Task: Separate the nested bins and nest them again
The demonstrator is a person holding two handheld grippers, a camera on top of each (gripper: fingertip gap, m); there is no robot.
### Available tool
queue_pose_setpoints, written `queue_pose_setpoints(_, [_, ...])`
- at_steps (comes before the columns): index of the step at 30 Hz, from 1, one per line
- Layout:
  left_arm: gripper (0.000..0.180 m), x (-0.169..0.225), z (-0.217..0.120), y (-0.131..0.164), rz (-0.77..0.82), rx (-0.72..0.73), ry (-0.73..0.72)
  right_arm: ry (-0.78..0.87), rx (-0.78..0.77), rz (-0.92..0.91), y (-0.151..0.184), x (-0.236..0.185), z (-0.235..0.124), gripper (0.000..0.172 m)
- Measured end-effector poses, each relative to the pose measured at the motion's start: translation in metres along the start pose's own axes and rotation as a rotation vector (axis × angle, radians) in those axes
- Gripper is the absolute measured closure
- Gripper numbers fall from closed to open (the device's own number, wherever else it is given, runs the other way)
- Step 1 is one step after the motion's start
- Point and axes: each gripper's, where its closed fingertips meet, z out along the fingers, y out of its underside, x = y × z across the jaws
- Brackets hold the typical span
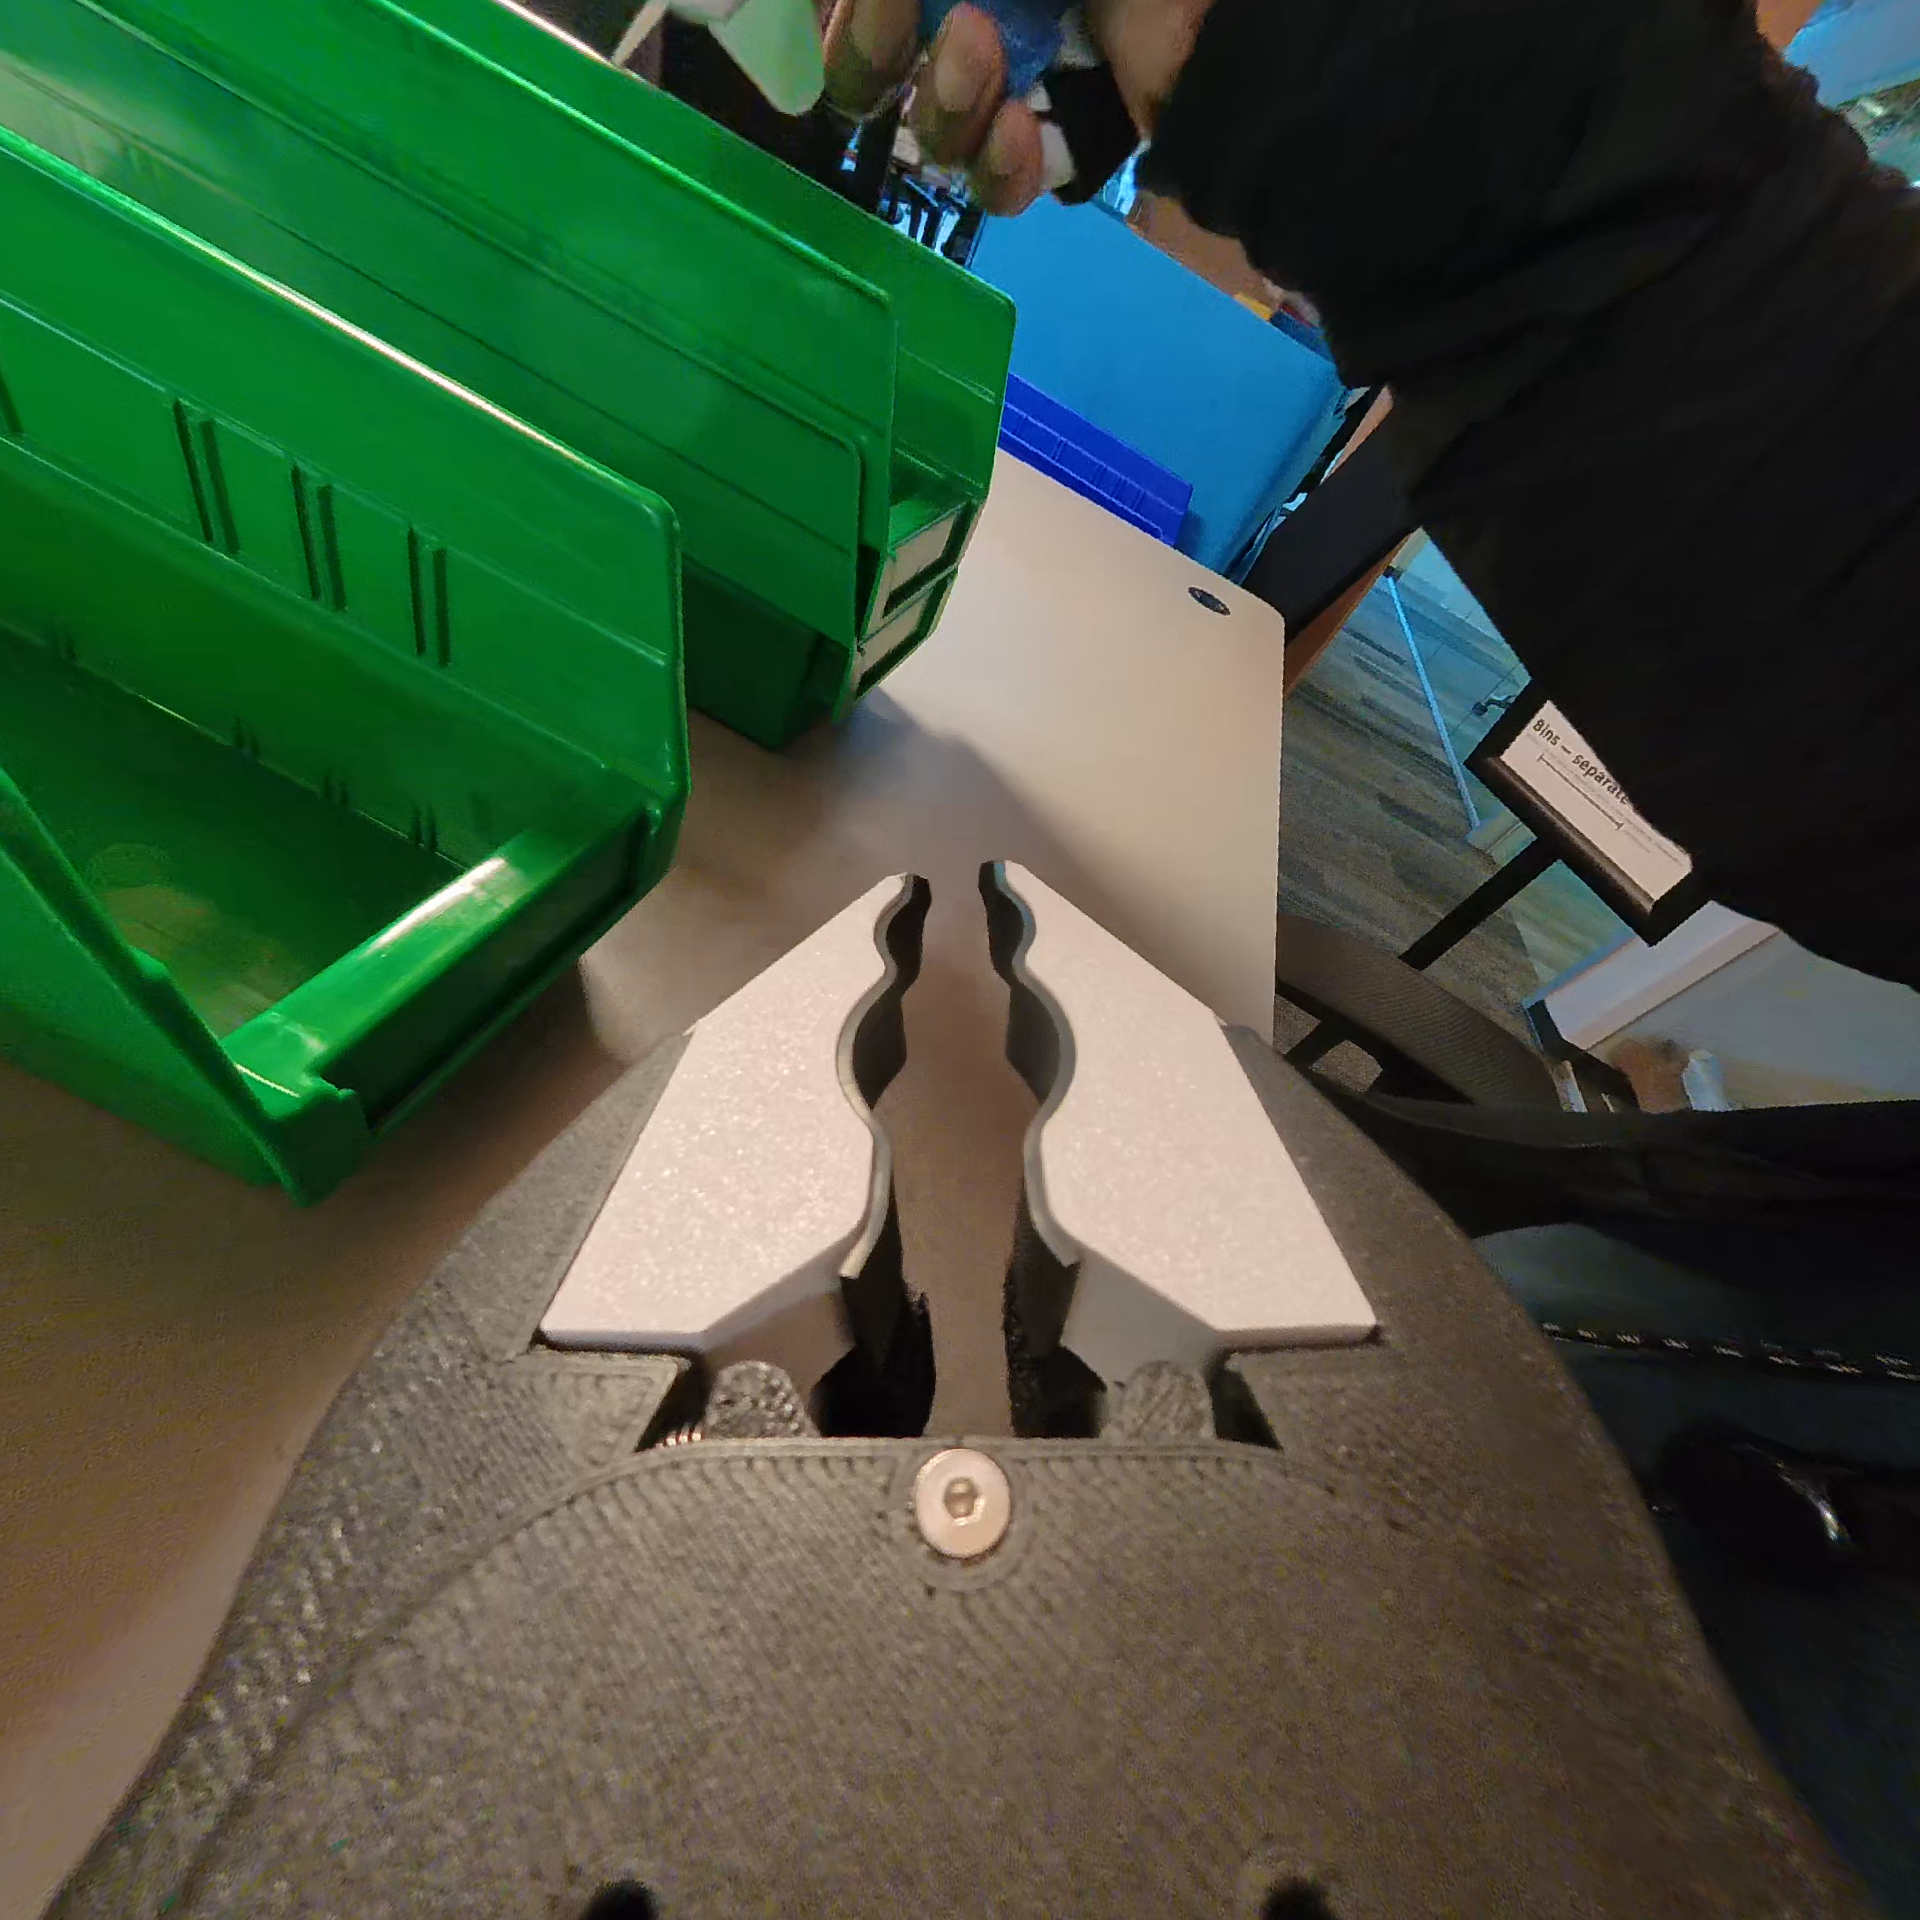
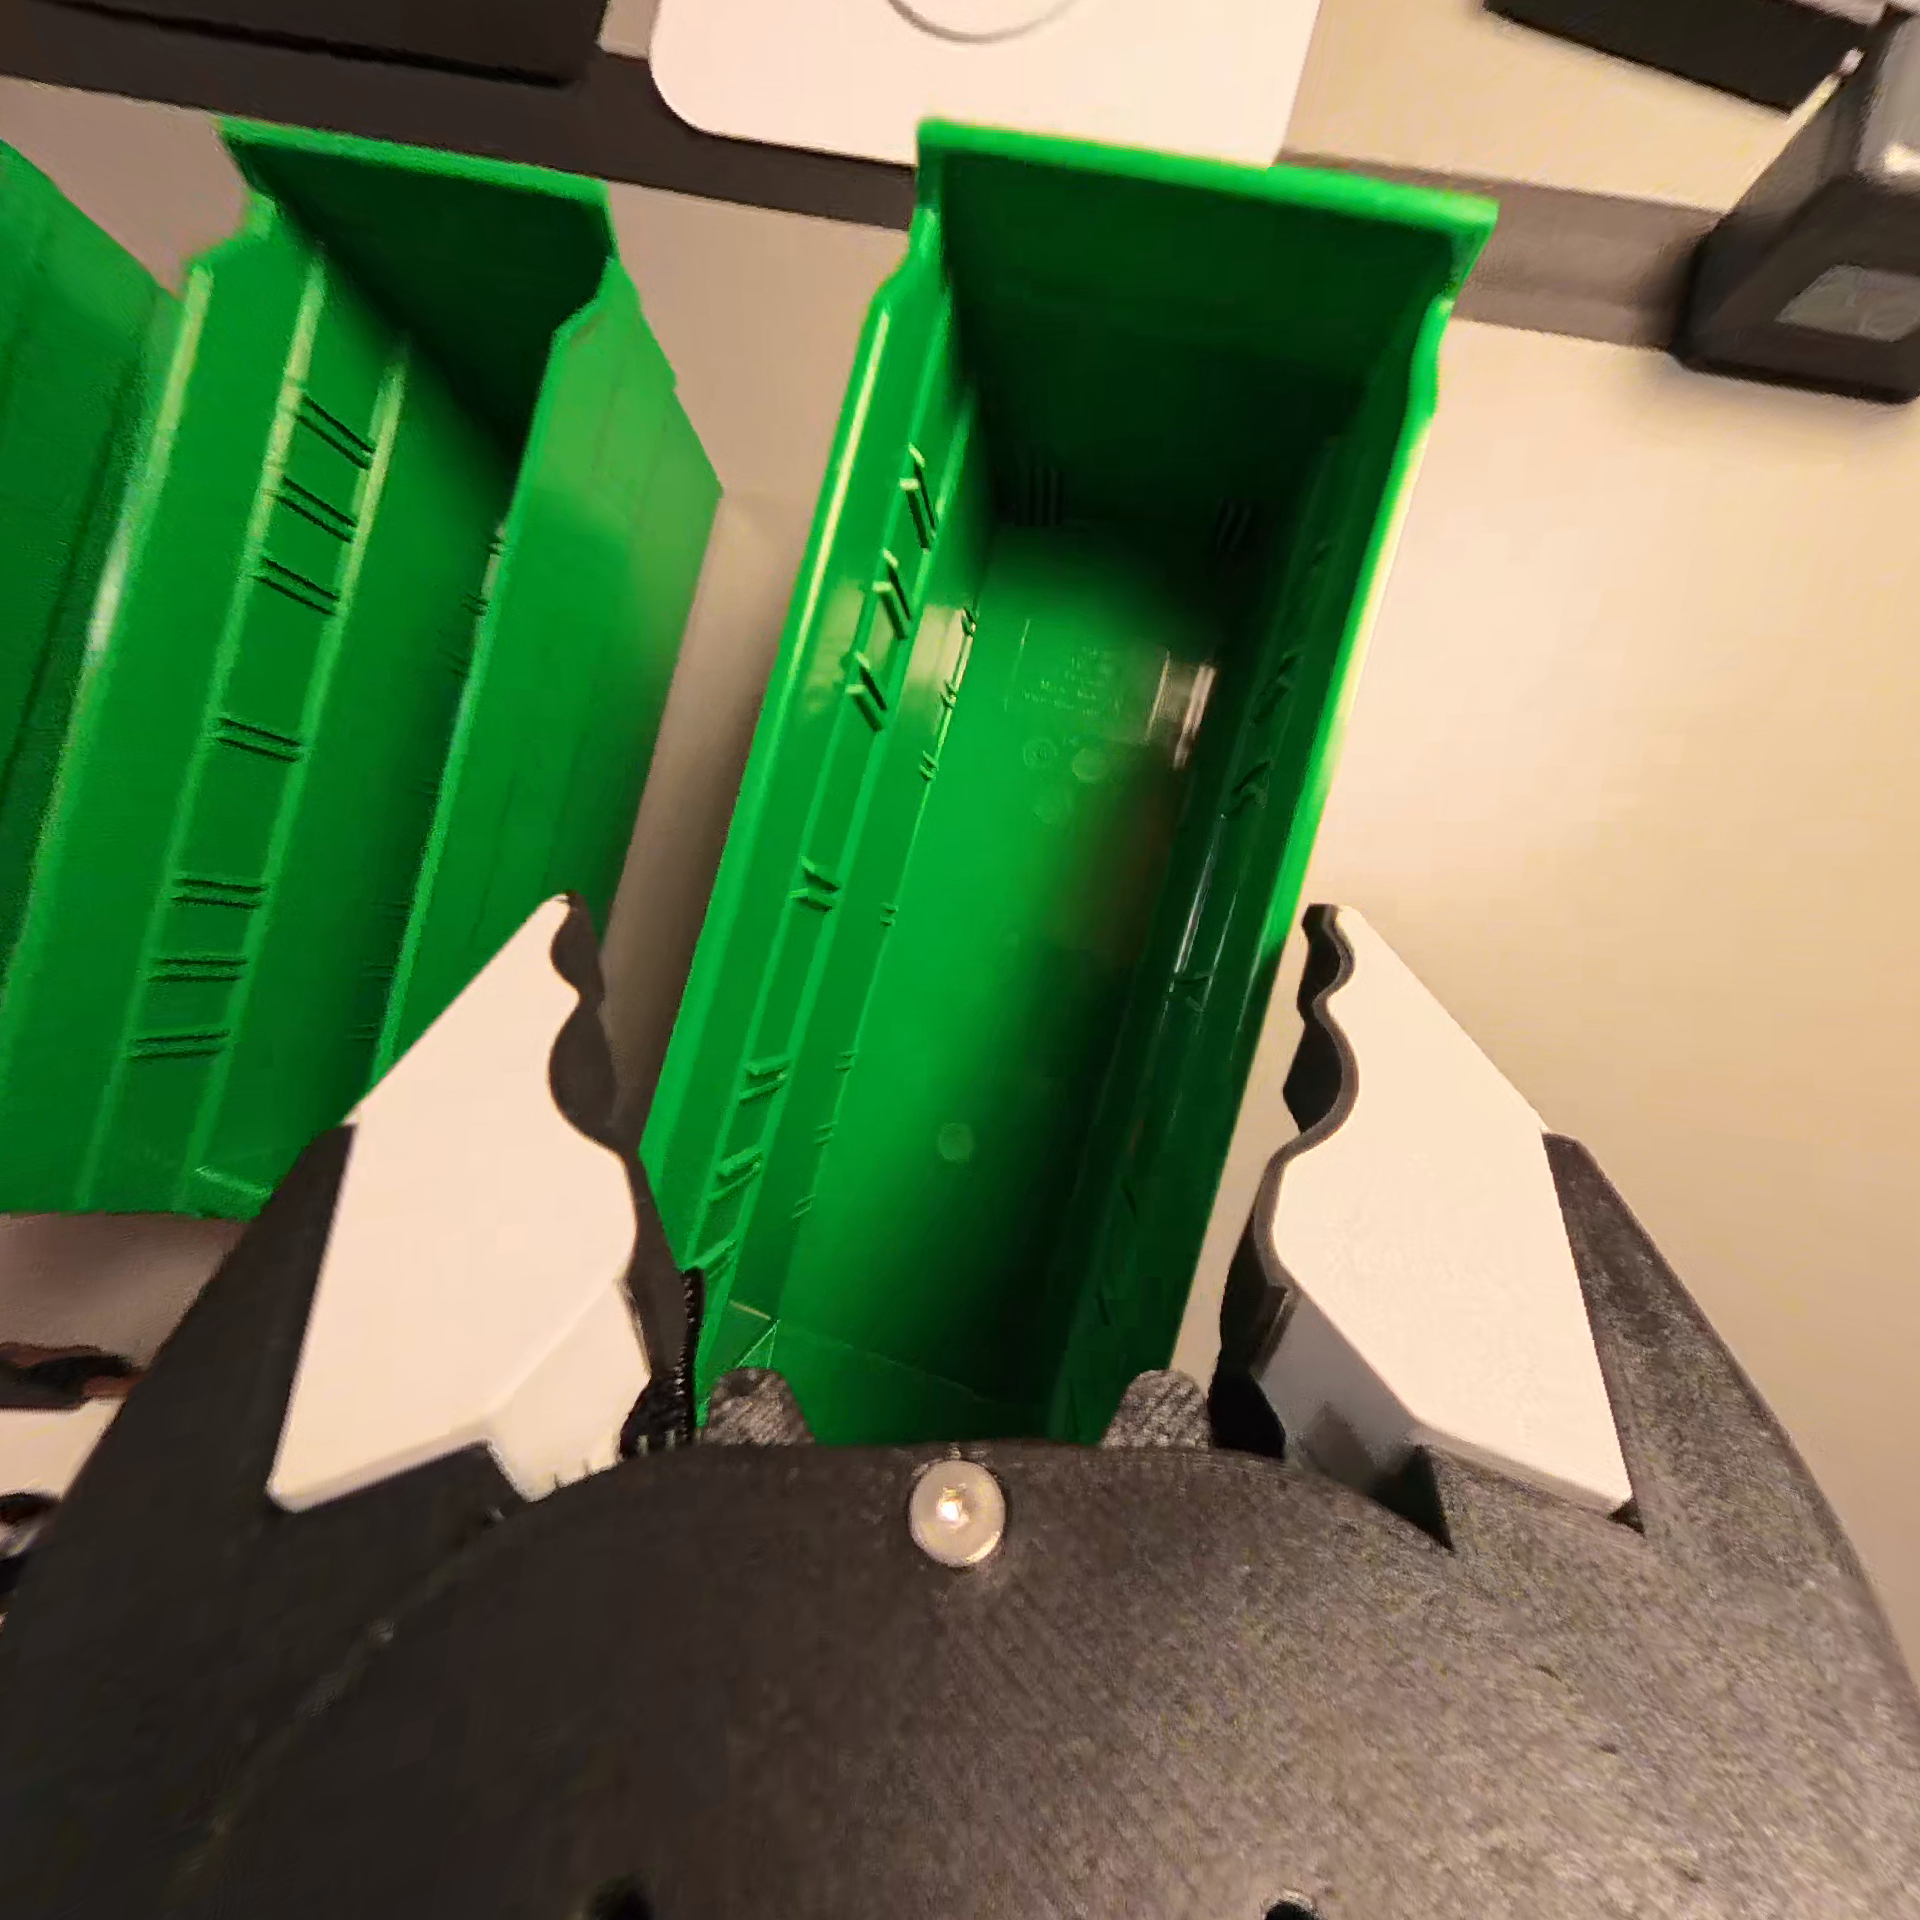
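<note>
Separation phase, by the look of it: right hand-held gripper [image 2: 951, 997] is spread wide astride a long green plastic bin [image 2: 1039, 831] standing alone on the pale desk [image 2: 1610, 727]. There's a visible gap between each pad and the bin wall, so no grip. Second green plastic bin [image 2: 343, 675] sits just left of it, apart. Left hand-held gripper [image 1: 956, 883] hovers over bare desk right of the bins, jaws nearly closed, nothing between them. Two bins [image 1: 831, 436] at the far side look nested. Next: close on the lone bin's walls, or back away and go for the nested pair.
</note>
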Motion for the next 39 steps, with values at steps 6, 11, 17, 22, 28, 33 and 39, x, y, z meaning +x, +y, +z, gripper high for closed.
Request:
queue_pose_setpoints(6, [0.158, -0.002, -0.001, -0.001, -0.012, 0.008, -0.008, -0.159, 0.191, -0.024, 0.007, -0.006, -0.049, 0.038])
queue_pose_setpoints(11, [0.151, -0.005, -0.002, -0.003, -0.027, 0.024, -0.018, -0.304, 0.324, 0.004, 0.054, 0.010, -0.065, 0.042])
queue_pose_setpoints(17, [0.148, -0.007, -0.012, -0.014, 0.000, 0.109, -0.056, -0.497, 0.453, 0.090, 0.114, 0.022, -0.063, 0.051])
queue_pose_setpoints(22, [0.144, -0.010, -0.033, -0.033, 0.020, 0.290, -0.162, -0.660, 0.396, 0.096, 0.146, -0.009, -0.038, 0.058])
queue_pose_setpoints(28, [0.111, -0.033, -0.072, -0.067, -0.050, 0.422, -0.416, -0.804, 0.332, 0.021, 0.163, -0.058, -0.033, 0.064])
queue_pose_setpoints(33, [0.069, -0.080, -0.099, -0.102, -0.068, 0.294, -0.762, -0.857, 0.348, 0.055, 0.162, -0.058, -0.034, 0.064])
queue_pose_setpoints(39, [0.056, -0.142, -0.049, -0.129, -0.032, -0.027, -0.864, -0.887, 0.393, 0.073, 0.160, -0.053, -0.041, 0.064])
